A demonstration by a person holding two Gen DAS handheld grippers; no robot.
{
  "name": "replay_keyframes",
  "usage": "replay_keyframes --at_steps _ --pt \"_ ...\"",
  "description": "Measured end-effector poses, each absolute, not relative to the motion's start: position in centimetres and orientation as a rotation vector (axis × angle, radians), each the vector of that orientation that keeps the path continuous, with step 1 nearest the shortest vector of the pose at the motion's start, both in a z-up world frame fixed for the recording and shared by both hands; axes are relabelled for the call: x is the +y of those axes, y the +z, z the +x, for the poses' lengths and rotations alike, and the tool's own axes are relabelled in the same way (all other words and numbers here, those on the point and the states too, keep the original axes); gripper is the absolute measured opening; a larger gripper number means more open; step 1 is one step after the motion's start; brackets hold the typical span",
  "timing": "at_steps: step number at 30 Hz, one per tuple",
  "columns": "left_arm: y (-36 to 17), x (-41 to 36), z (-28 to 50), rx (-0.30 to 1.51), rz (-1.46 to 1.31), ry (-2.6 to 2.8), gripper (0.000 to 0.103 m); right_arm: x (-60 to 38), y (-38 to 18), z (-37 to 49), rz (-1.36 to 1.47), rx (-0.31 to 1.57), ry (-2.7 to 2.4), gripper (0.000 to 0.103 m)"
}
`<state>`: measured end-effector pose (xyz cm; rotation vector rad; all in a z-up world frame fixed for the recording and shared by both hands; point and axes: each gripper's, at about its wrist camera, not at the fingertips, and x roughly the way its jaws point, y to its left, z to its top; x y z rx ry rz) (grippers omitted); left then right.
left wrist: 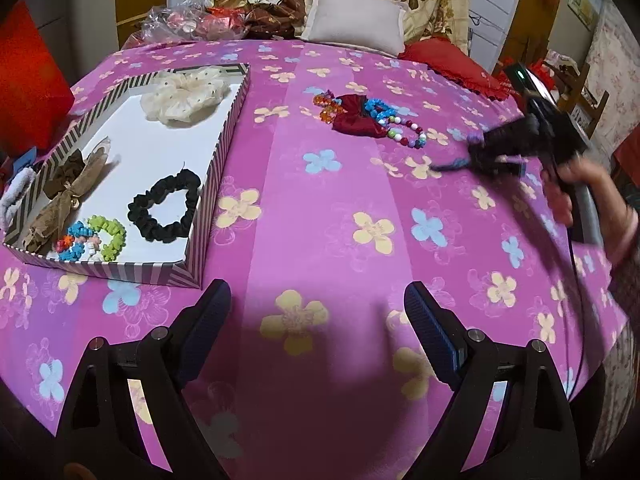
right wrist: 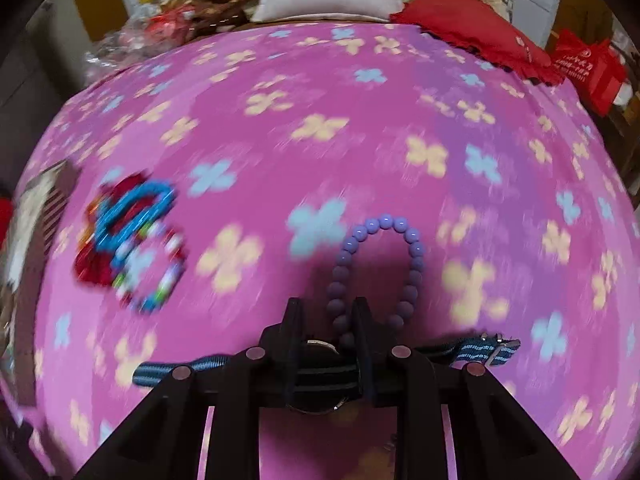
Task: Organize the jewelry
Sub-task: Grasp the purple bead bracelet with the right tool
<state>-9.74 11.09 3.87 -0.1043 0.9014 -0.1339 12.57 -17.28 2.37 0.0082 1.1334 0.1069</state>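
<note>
right gripper: fingers pinched on a purple bead bracelet and a watch with blue striped strap; the bracelet loop is seen hanging ahead of the fingertips, the strap ends sticking out to both sides of the fingers. View is motion-blurred, so a carry in progress is judged.
left gripper: fingers spread wide, nothing between them; held over the bedspread, idle.
striped box: ahead and left of the left fingers. Already placed inside, nearest first: green and blue bead bracelets, tan mesh bow, black scrunchie, cream scrunchie at the far end.
left outside: one pile farther ahead, slightly right of the left fingers – dark red bow with orange, blue and mixed-colour bead bracelets lying on and against it. Same pile shows blurred to the left of the right fingers.
white item: against the outer left wall of the box; cannot be identified.
progress: judged a bit over halfway. Four groups boxed, one pair in transit, one pile of about four pieces untouched.
next: held pair to be carried left to the box, free floor is seen mid-box.
</note>
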Motion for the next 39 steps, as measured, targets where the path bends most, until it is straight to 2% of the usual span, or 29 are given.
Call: replay_keyframes --at_steps 7,11,22,23,24,29,39 --pt "5.7 9.8 -10.7 0.872 -0.069 -0.151 0.089 -18.1 2.3 5.3 0.078 1.128 0.222 0.024" --pt "6.6 7.9 -11.1 0.881 -0.039 -0.184 0.089 -19.9 3.3 2.9 0.108 1.049 0.209 0.024" --pt "7.4 2.8 -11.1 0.913 0.056 -0.208 0.089 -17.3 2.0 5.8 0.005 1.057 0.225 0.024" --pt "7.4 2.4 -10.9 0.914 0.070 -0.213 0.089 -17.2 2.0 5.9 0.004 1.057 0.219 0.022" --pt "7.5 2.1 -10.8 0.918 0.079 -0.218 0.089 -17.3 2.0 6.0 0.011 1.063 0.215 0.008" --pt "7.6 -1.0 -8.7 0.924 0.161 -0.285 0.089 -20.7 2.9 5.3 0.163 1.005 0.192 0.008" --pt "6.1 -8.6 -3.7 0.978 0.288 -0.449 0.089 -31.0 6.2 -1.2 0.509 0.742 0.195 0.008"
